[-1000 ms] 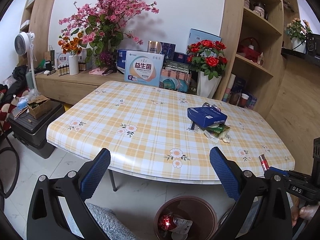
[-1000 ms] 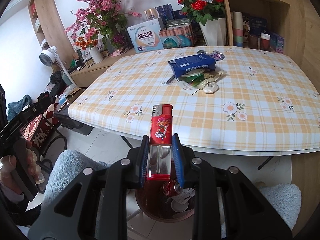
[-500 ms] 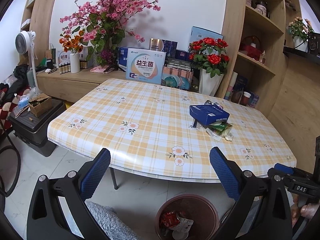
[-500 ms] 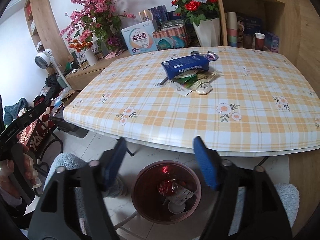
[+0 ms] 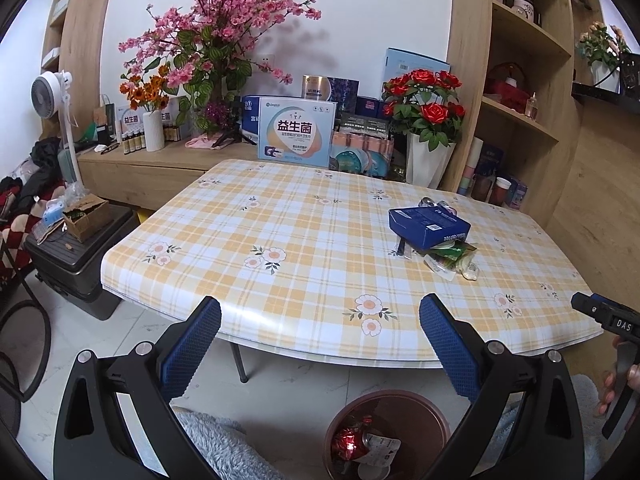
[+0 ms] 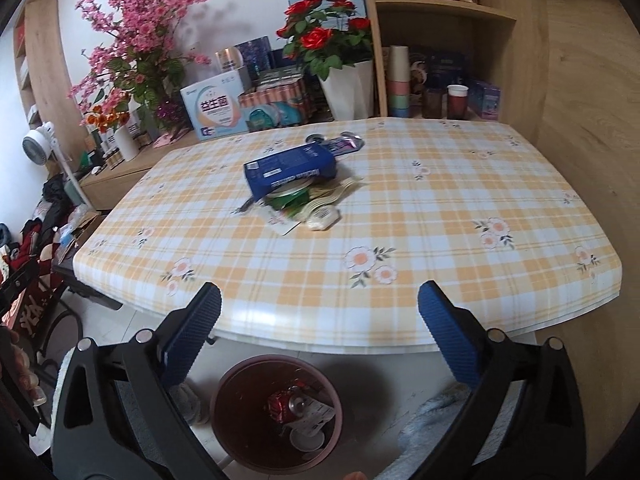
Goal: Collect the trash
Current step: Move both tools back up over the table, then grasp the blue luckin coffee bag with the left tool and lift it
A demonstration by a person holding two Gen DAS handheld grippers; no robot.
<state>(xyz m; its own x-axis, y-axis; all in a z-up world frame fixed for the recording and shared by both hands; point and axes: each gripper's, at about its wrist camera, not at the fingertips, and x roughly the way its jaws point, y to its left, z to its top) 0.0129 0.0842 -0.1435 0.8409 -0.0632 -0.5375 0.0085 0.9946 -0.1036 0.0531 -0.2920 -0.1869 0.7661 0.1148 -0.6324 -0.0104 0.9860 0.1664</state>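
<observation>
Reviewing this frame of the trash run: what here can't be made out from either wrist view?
- Items under the blue box: both views, the box covers them; only edges of wrappers show.
- Bin contents: right view blurred, left view cuts the bin off at the bottom edge; a red can shows, the rest is unclear.
- Things behind the box: too small to identify.
- Right gripper in the left view: cut off at the right edge.
</observation>
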